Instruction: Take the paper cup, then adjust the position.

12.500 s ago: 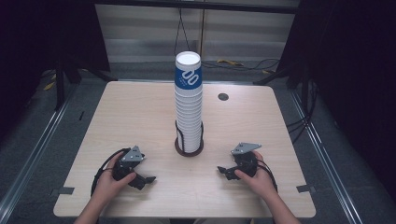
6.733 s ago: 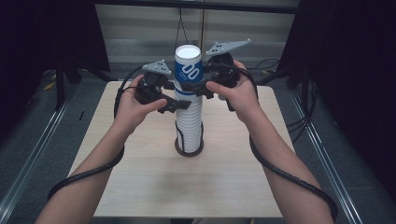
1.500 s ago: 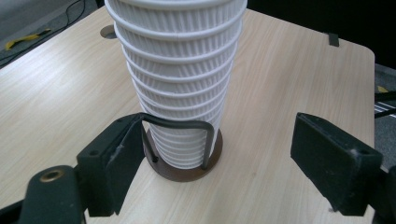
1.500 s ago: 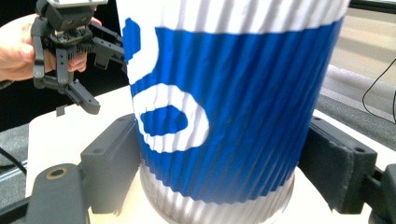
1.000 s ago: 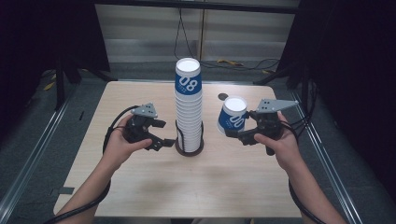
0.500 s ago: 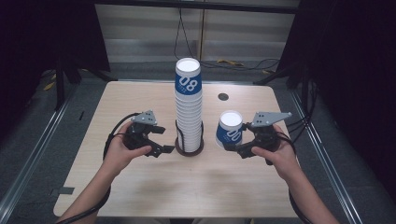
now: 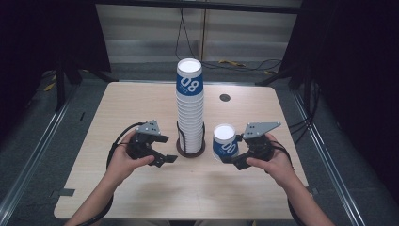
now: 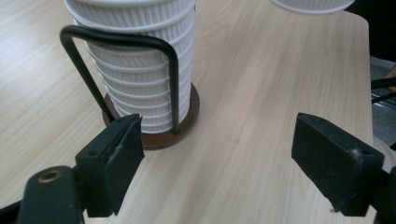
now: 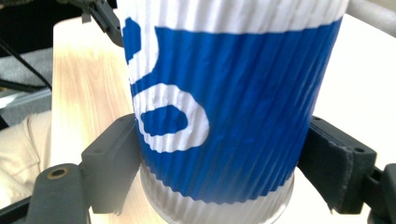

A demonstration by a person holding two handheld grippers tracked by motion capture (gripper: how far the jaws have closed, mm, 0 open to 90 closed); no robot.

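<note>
A tall stack of ribbed white paper cups (image 7: pixel 189 110), its top cup blue with "08", stands upside down in a black wire holder on a round brown base (image 7: pixel 190 149) (image 8: pixel 161 133) at mid-table. My right gripper (image 7: pixel 230 157) is shut on a single blue-and-white cup (image 7: pixel 224 142) (image 9: pixel 229 93), held upside down just right of the stack and low over the table. My left gripper (image 7: pixel 165 149) (image 8: pixel 219 163) is open and holds nothing; it sits left of the base and points at the base.
The light wooden table (image 7: pixel 141 193) has bare room in front of and behind the stack. A small dark round cable port (image 7: pixel 225 97) sits at the back right. Cables trail from both grippers. Dark floor and metal rails flank the table.
My right gripper has carried the single cup down and toward the near side, closer to the tabletop. My left gripper has sunk a little beside the base, still open.
</note>
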